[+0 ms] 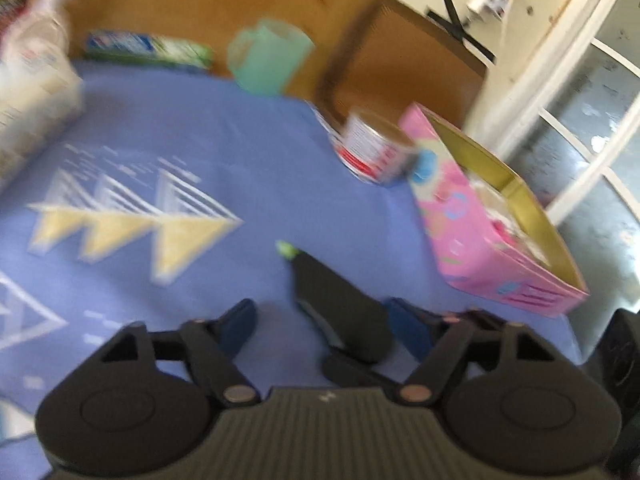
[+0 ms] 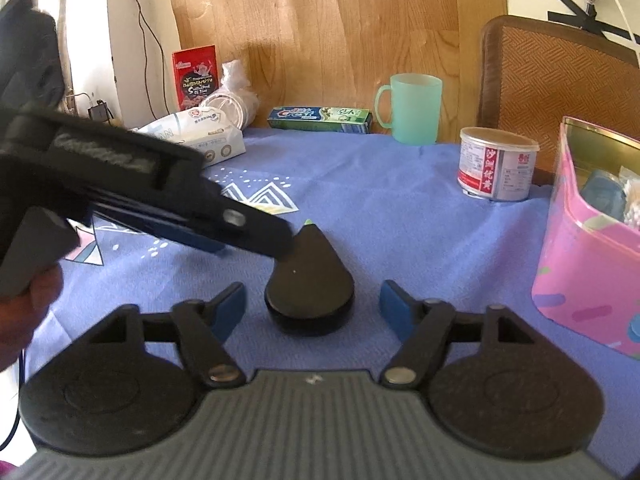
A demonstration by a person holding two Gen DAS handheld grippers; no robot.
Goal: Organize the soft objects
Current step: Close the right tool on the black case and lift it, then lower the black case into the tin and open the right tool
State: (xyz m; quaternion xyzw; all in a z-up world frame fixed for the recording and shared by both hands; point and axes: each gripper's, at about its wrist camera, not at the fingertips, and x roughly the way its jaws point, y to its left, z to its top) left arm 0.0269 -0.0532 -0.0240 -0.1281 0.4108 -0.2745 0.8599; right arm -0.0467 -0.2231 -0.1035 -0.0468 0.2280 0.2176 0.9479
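Observation:
A black teardrop-shaped soft object (image 2: 310, 284) with a green tip lies on the blue patterned cloth (image 2: 380, 208). My right gripper (image 2: 312, 306) is open, its blue pads on either side of the object's wide end, not touching it. My left gripper (image 1: 324, 326) is open just above the same object (image 1: 340, 304), which lies between its fingers; from the right wrist view it (image 2: 256, 236) reaches in from the left and its tip meets the object's narrow end. A pink box (image 2: 588, 248) holding soft items stands at the right.
A red-and-white can (image 2: 496, 164), a green mug (image 2: 414, 108), a toothpaste box (image 2: 320, 119), a tissue pack (image 2: 200, 136) and a red packet (image 2: 196, 76) stand along the back. A woven chair back (image 2: 552, 76) is behind the table. The pink box also shows in the left wrist view (image 1: 480, 224).

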